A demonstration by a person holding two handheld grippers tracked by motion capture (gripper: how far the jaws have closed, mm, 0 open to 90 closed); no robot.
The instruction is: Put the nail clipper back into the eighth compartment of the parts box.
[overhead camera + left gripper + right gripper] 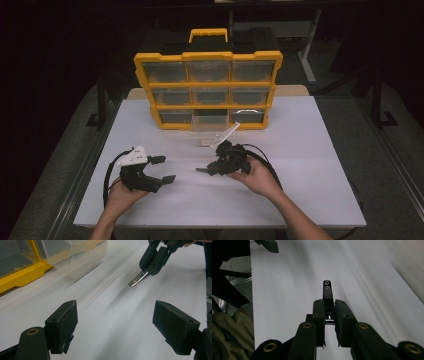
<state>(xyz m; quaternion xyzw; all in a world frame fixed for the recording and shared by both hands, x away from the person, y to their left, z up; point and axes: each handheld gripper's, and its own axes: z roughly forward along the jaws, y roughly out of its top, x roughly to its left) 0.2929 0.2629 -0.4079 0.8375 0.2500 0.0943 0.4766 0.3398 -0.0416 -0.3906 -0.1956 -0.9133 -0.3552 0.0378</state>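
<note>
Right gripper (pixel 204 170): centre of the high view, just right of the middle, held in the person's right hand (pixel 257 177); its fingers (pixel 319 315) are clenched on a small metal tool.
Metal tool (pixel 328 291): a slim, flat metal piece with a hole at its tip and fine ridges on its face. In the right gripper view it juts up from between the two black fingers at the centre of the frame. In the left gripper view it shows at the upper right, angled down towards the worktop, its tip clear of the surface.
Left gripper (pixel 163 169): lower left of the high view, held in the person's left hand (pixel 120 195); its fingers (pixel 62 326) are released and stand wide apart, with nothing between them. The grey three-cornered plate sits on top.
Worktop (pixel 310 165): white and bare around both grippers; it spans the middle of the high view.
Organiser case (pixel 207 87): yellow frame, clear drawers in three rows, a yellow handle on top; it stands upright at the upper centre of the high view, at the far side of the worktop.
Clear drawer (pixel 207 130): pulled out of the bottom row's middle slot, resting on the worktop just before the case, above the right gripper in the high view.
Spacing: the two grippers are near each other but apart, with bare worktop between them.
</note>
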